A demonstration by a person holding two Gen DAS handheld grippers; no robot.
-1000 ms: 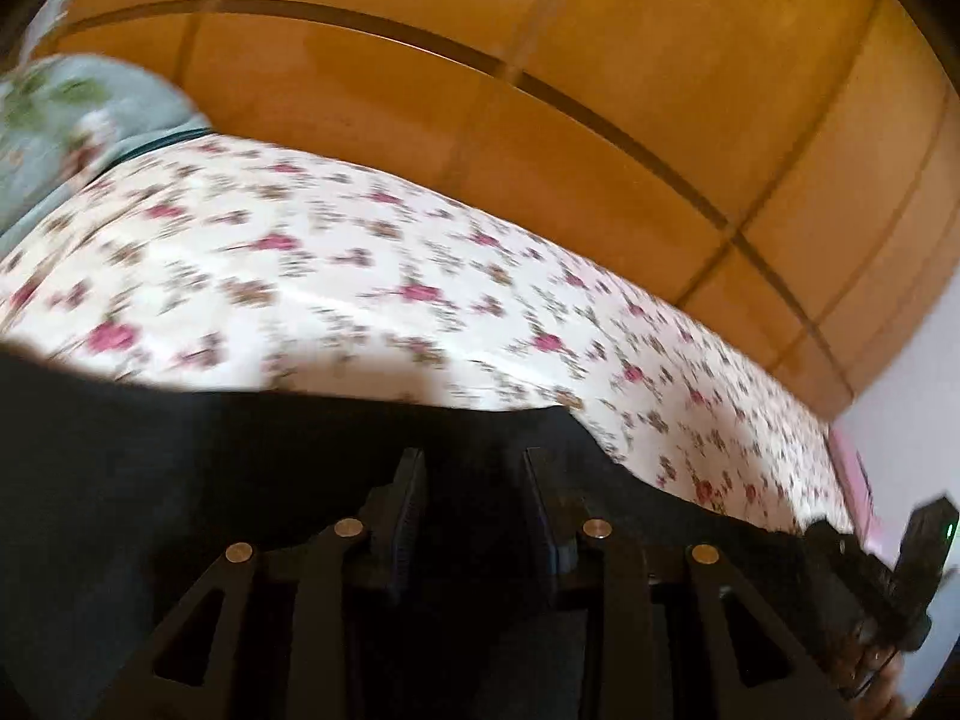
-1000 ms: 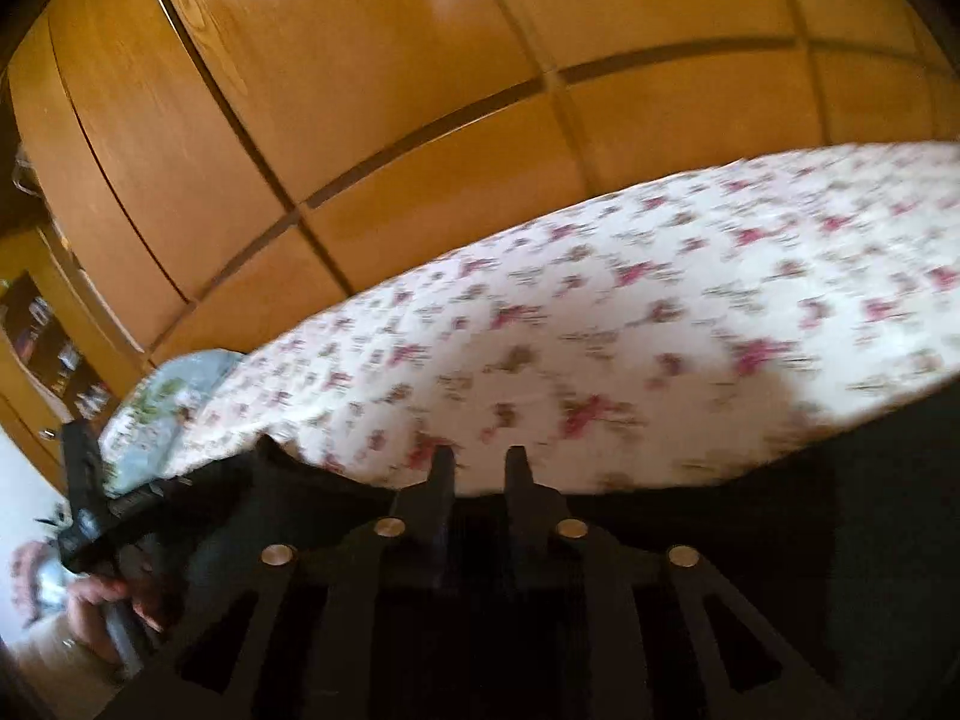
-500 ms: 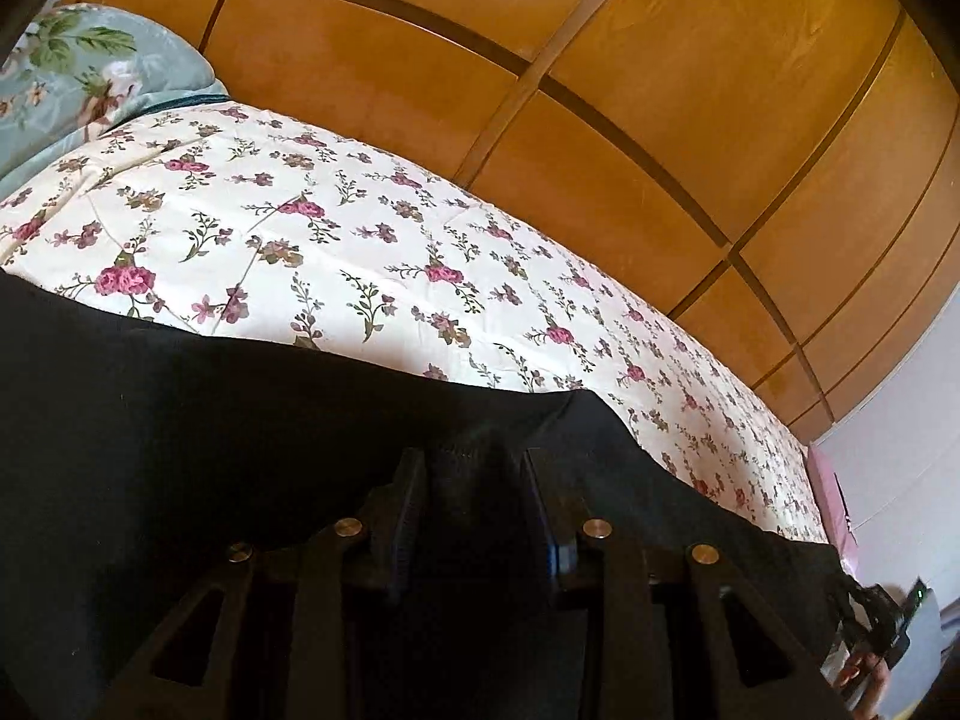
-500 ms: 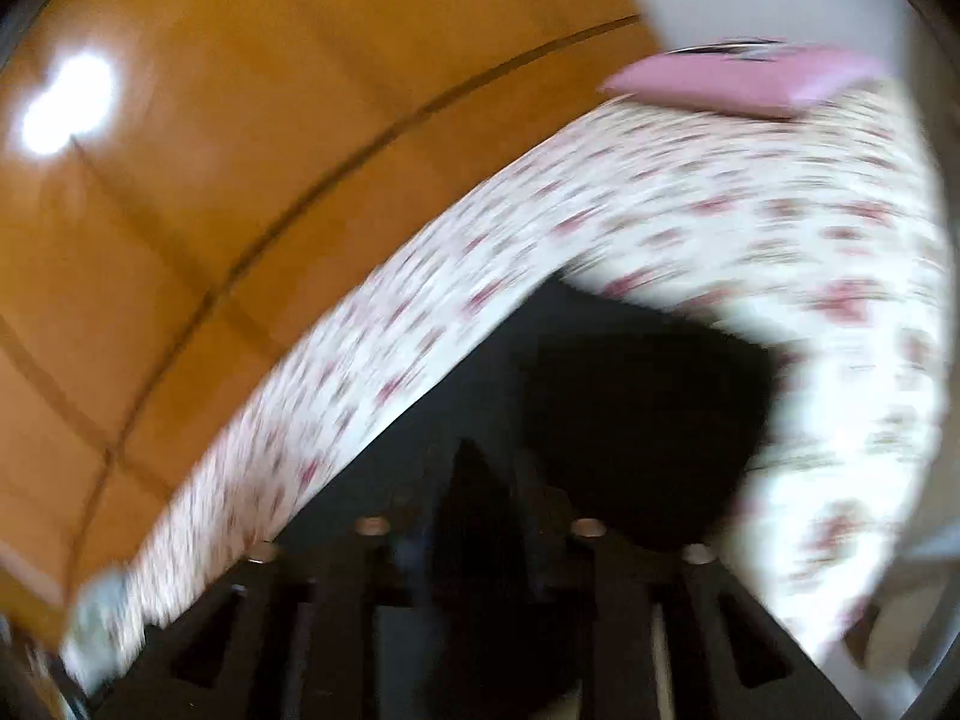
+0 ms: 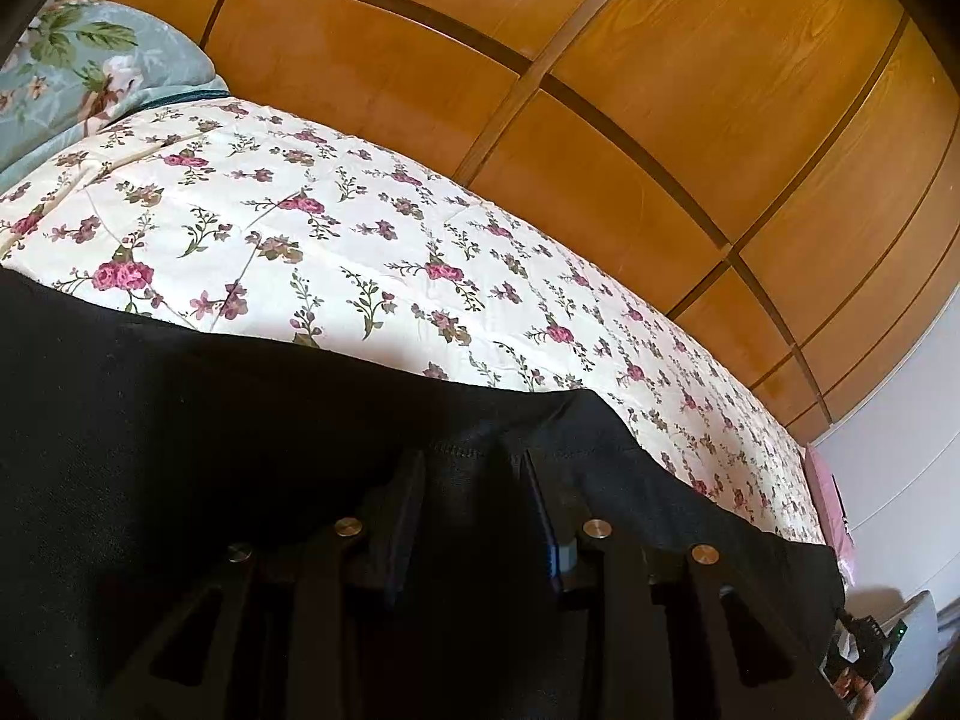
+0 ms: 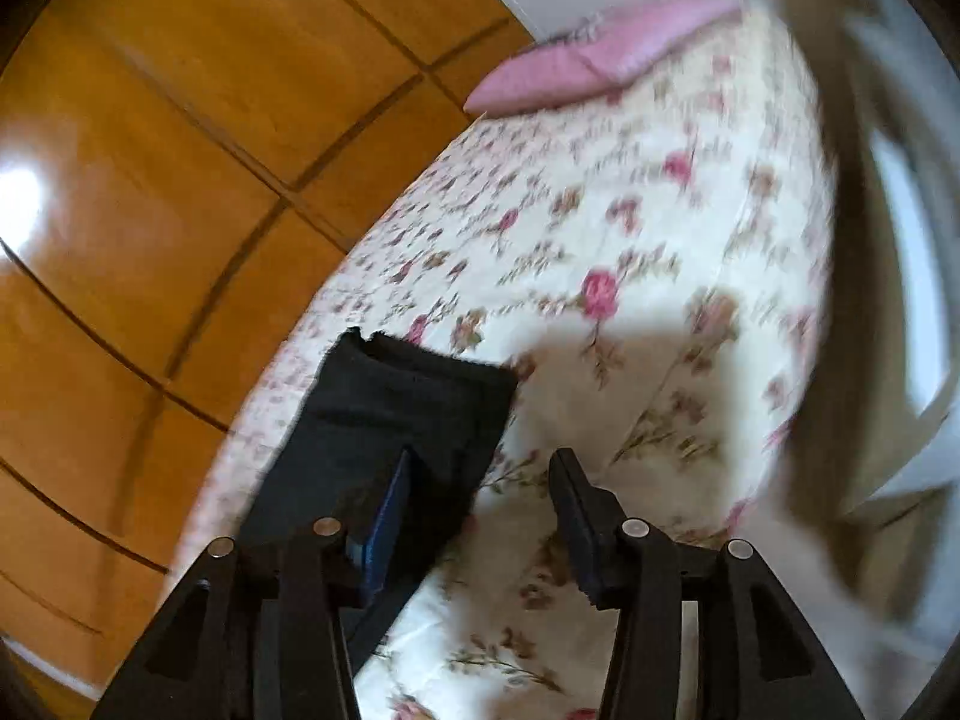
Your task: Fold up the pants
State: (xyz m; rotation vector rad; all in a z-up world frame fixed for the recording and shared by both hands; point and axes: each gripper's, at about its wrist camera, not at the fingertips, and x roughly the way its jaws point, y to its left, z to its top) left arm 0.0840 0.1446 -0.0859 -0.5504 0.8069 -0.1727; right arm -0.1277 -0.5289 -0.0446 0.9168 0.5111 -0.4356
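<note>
The black pants (image 5: 180,420) lie across the floral bedspread (image 5: 300,228). My left gripper (image 5: 474,468) has its fingers on either side of a raised fold of the pants' edge and grips it. In the right wrist view the pants (image 6: 396,414) lie as a dark strip with their end on the bedspread (image 6: 630,240). My right gripper (image 6: 480,474) is open and empty, its left finger (image 6: 390,504) over the pants and its right finger (image 6: 570,498) over the bedspread.
A wooden wardrobe (image 5: 600,90) stands behind the bed. A pale green floral pillow (image 5: 78,72) lies at the far left. A pink pillow (image 6: 600,54) lies at the bed's far end by a white wall. The bed's edge (image 6: 822,300) runs at the right.
My right gripper let go of the pants, opened and swung away to the right end of the bed. My left gripper kept its grip and barely moved.
</note>
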